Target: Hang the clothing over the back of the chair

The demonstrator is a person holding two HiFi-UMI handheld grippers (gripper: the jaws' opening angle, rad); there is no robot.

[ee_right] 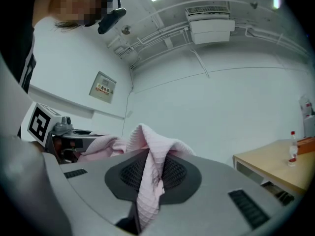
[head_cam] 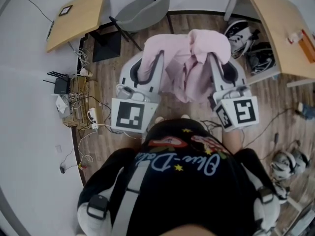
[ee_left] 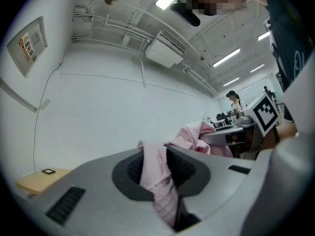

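Note:
A pink knitted garment hangs between my two grippers, held up level in front of me. My left gripper is shut on one edge of it; in the left gripper view a fold of pink cloth is pinched between the dark pads. My right gripper is shut on the other edge, and the right gripper view shows the cloth bunched up over the jaws. A grey shell chair stands on the wooden floor just beyond the garment, its back away from me.
A wooden table stands at the far left and another at the far right. Cables, a router and power strips lie along the left wall. Bags and headsets sit under the right table.

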